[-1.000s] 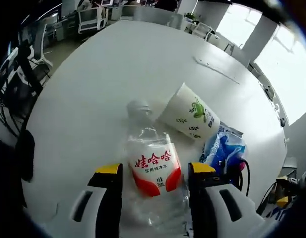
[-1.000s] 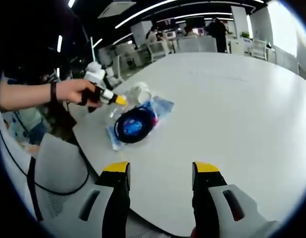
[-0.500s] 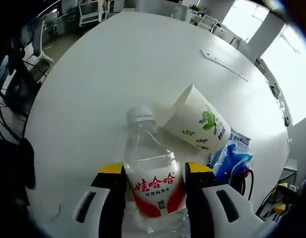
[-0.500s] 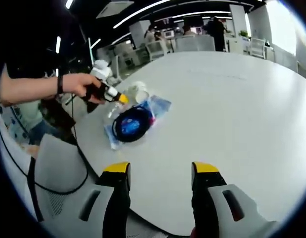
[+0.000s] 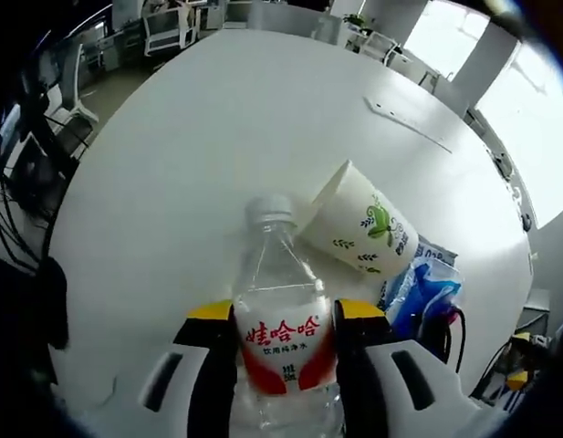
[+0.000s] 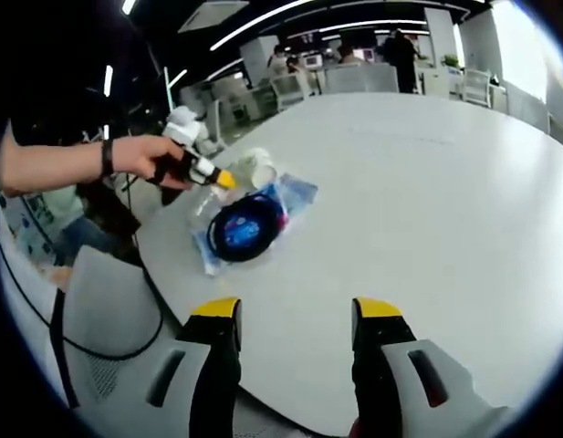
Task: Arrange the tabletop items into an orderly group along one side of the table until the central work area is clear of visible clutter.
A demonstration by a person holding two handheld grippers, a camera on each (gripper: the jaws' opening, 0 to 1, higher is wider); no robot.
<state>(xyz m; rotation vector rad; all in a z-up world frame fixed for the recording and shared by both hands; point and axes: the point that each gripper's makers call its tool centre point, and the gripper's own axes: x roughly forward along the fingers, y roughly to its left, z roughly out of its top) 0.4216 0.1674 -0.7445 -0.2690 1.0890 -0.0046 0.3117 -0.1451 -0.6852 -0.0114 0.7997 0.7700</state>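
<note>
Water bottle [image 5: 281, 319] clamped at its red label by left gripper [image 5: 284, 315], lying near table [image 5: 172, 164] edge, cap just beside tipped paper cup [image 5: 363, 228] and blue cable bag [image 5: 427, 287]. Mid-grab step; next likely lift and stand bottle beside cup. Right gripper [image 6: 286, 315] wide apart, holding nothing, well apart from cup.

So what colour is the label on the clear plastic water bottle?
Red and white, with red characters, on the clear plastic water bottle; it shows best in the left gripper view.
</note>
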